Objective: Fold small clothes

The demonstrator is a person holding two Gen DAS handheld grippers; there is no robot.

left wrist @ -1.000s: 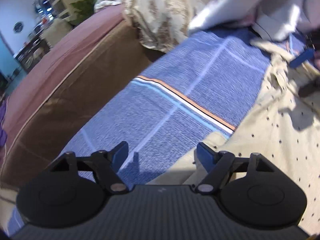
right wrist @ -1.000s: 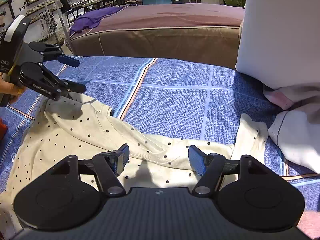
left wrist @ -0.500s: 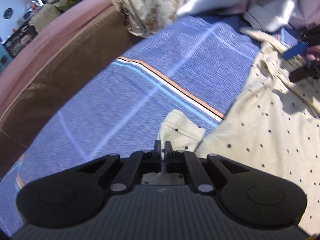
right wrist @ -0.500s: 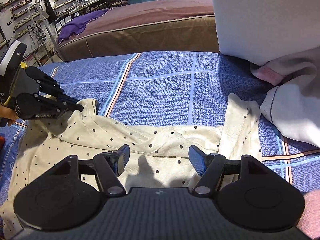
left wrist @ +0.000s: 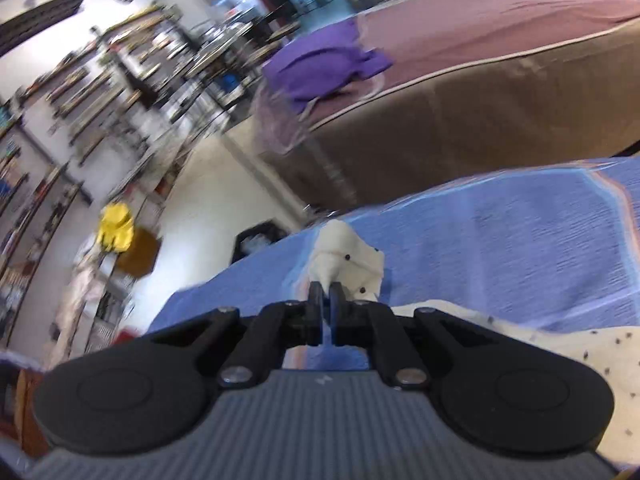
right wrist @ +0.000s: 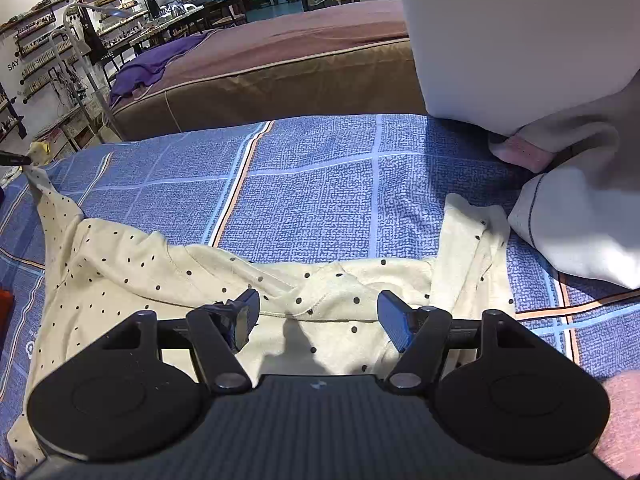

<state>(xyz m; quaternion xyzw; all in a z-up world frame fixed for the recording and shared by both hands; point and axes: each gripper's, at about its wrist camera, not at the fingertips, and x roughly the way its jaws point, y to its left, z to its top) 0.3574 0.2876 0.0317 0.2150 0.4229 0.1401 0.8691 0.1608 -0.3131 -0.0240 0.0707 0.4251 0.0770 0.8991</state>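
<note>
Gripping one sleeve tip of the cream dotted shirt (left wrist: 352, 260), the left tongs (left wrist: 326, 300) are closed on the cloth, their two blue-lined fingers pressed together with a pinch of fabric standing up between and beyond them. In the right wrist view that same sleeve (right wrist: 42, 188) is drawn out taut toward the left edge of the bed, lifted off the blue checked bedspread (right wrist: 320, 184), with only a dark tip of the left tongs showing at the frame edge.

The shirt (right wrist: 160, 276) lies spread across the near part of the bed, collar side facing the far edge, its body rumpled along the neckline. Its other sleeve (right wrist: 472, 240) lies bunched and folded on the bedspread toward the right edge, just beside a white pillow (right wrist: 580, 220).

The right tongs (right wrist: 318, 316) hover wide open over the neckline, fingers well apart and holding nothing; whether they touch the cloth cannot be told.

Beyond the far edge of the bed stands a second bed with a brown cover (right wrist: 280, 76) and a purple cloth (left wrist: 324, 64) on it. A large white cushion (right wrist: 520, 40) leans at the far right corner.
</note>
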